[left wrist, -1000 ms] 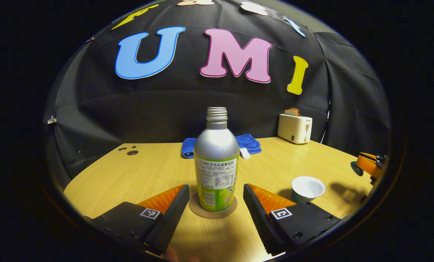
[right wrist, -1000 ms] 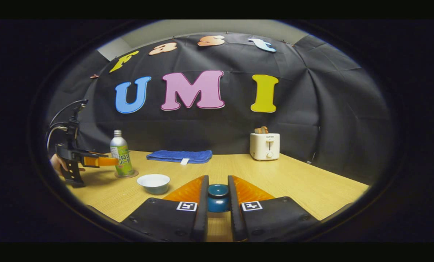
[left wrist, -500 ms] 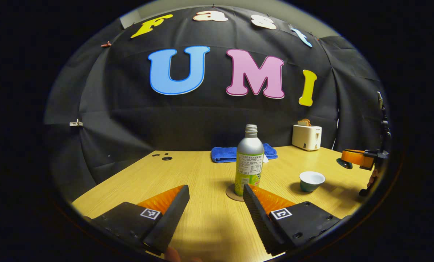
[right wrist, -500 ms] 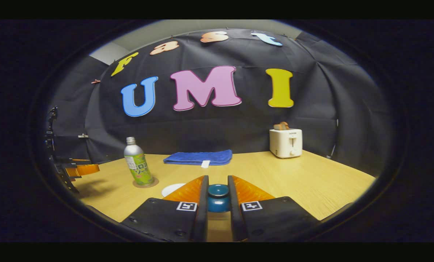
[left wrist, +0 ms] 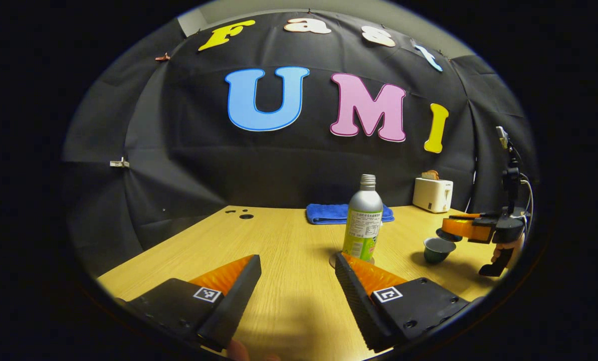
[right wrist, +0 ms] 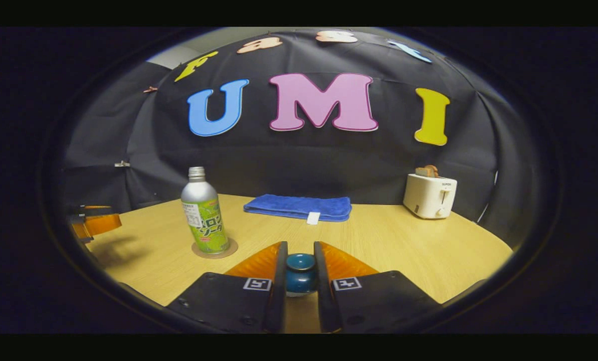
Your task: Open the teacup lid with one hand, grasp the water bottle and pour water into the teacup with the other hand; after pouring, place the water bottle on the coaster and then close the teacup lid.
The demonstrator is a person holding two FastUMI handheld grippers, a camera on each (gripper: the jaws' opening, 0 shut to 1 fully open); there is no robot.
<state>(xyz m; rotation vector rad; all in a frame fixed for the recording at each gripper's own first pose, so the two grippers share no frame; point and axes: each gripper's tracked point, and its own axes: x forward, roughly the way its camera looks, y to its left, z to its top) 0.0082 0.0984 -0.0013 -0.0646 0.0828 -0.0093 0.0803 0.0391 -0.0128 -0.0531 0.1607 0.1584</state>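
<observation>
Two hand-held grippers over one pale wooden table [left wrist: 278, 245]. Left gripper [left wrist: 299, 271]: fingers spread wide, nothing between them, hanging above bare tabletop short of the bottle. Right gripper [right wrist: 300, 268]: fingers pressed against the knob of a dark blue ceramic teacup lid [right wrist: 300, 273]; in the left gripper view it sits just above the teacup, with a hand [left wrist: 507, 248] on its handle. Silver metal water bottle with a green label [left wrist: 362, 223]: upright, uncapped, standing on a round brown coaster [right wrist: 215, 249]. Small dark green teacup [left wrist: 438, 249]: on the table to the right of the bottle, uncovered. Folded blue cloth [right wrist: 299, 207]: lying flat near the back edge. White toaster [right wrist: 429, 195]: at the rear right, bread showing in its slot.
</observation>
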